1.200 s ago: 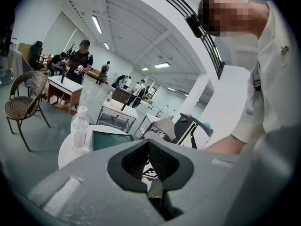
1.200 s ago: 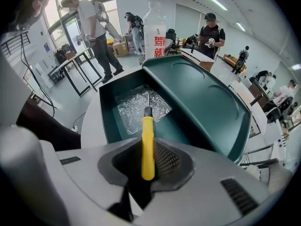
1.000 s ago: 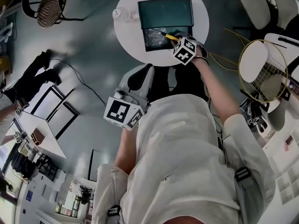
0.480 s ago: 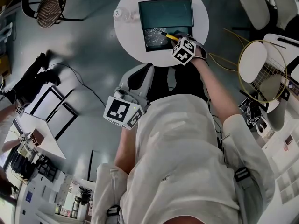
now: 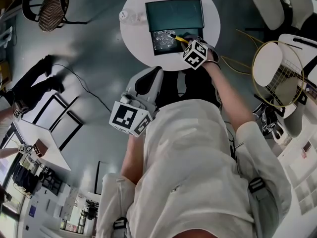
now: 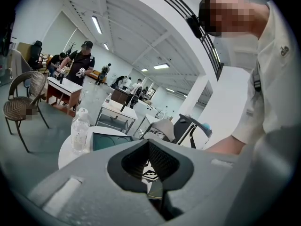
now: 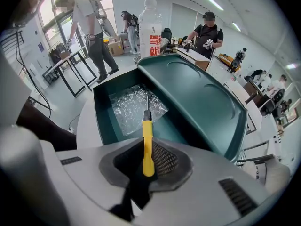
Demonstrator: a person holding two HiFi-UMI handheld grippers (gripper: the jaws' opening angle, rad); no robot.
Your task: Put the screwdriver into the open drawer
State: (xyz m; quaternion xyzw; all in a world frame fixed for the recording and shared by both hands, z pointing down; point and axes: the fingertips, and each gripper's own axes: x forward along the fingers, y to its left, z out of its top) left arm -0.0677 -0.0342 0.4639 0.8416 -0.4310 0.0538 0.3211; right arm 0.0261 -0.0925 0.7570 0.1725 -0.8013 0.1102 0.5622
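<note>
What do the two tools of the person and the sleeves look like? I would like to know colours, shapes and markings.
The left tool and the right tool both have a smooth pale grey body with dark, textured pads around a notch. Each carries a white cube with black square markers. The person wears a white short-sleeved shirt, so the forearms are bare.

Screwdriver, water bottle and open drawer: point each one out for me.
screwdriver (image 7: 148, 145), right gripper view, on its yellow handle.
water bottle (image 7: 150, 32), right gripper view, on its label.
open drawer (image 7: 104, 112), right gripper view, on its left inner wall.
</note>
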